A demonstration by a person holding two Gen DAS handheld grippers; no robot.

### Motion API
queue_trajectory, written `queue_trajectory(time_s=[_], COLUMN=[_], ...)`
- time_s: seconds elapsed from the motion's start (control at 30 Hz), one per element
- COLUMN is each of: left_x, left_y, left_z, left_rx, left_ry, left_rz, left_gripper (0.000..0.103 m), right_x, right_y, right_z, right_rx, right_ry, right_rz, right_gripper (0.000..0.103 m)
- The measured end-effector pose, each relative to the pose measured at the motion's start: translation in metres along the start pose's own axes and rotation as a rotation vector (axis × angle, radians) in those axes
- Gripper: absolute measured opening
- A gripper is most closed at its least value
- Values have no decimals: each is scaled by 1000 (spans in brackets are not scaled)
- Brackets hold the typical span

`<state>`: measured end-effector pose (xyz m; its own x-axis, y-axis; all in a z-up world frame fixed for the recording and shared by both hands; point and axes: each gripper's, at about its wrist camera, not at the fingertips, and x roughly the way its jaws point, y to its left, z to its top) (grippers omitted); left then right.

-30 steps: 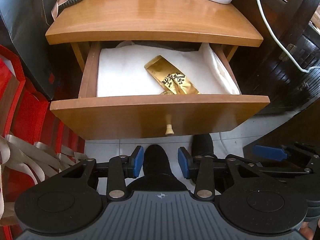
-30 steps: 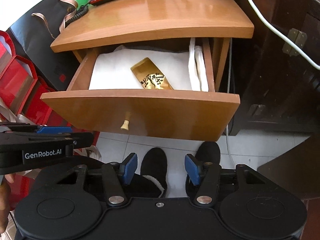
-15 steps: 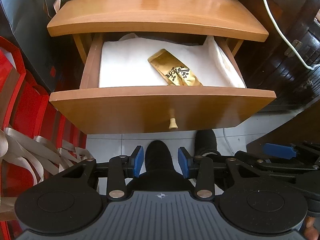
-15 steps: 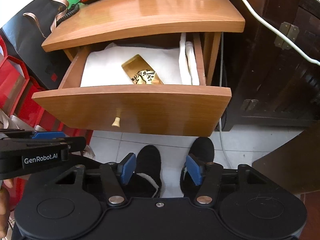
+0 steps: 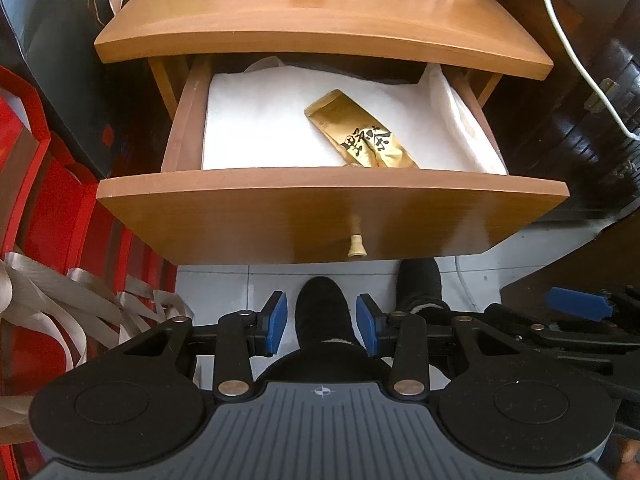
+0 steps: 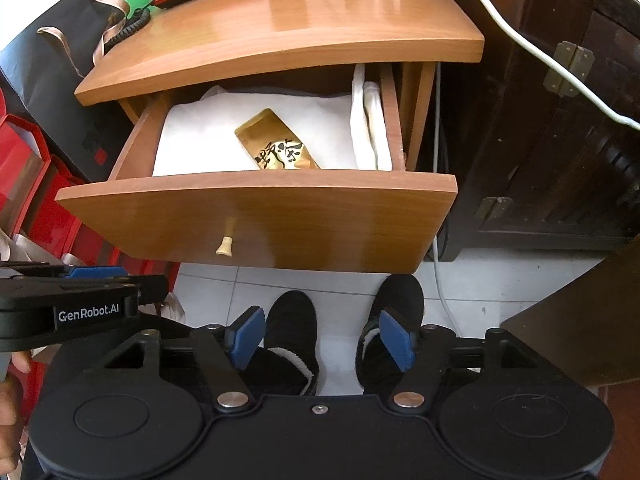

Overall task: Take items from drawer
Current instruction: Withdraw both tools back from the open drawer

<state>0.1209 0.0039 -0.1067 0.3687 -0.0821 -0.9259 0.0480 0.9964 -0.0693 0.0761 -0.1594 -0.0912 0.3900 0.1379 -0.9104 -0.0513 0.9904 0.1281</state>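
We have the drawer (image 5: 332,216) of the wooden nightstand (image 6: 280,28) pulled well out, and nothing has been lifted from it yet. The one loose item we can see inside is a gold foil packet (image 5: 360,138) with black brush lettering; it lies flat on a folded white cloth (image 5: 264,128) that lines the drawer, angled with its near end up against the drawer front, right of centre. More white cloth stands folded along the drawer's right wall.

Both tools hang in front of the drawer, below its front panel and over the tiled floor, where our two black slippers show. The left tool (image 5: 321,328) has its blue pads apart with nothing between them. The right tool (image 6: 322,338) is spreading its jaws at this moment, and they too are empty. Neither touches the drawer or its small wooden knob (image 6: 225,245).

So we judge the opening step done and the reach for the packet about to begin. The next move calls for one tool, likely the right since it is opening, to rise over the front panel and come down on the packet. The packet is thin and lies flat on soft cloth, so we would need to pinch an edge or its raised far end without gathering the cloth.
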Motion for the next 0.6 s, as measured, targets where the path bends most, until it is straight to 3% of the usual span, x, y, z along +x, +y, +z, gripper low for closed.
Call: queue_trajectory(time_s=[0.6], left_x=[10], left_y=[-4], left_z=[6], left_rx=[-4], left_ry=[13], left_rz=[14], left_gripper=[40], right_x=[8], right_y=[-3], right_z=[3], right_rx=[3], right_ry=[16], right_rz=[4], right_gripper=[62])
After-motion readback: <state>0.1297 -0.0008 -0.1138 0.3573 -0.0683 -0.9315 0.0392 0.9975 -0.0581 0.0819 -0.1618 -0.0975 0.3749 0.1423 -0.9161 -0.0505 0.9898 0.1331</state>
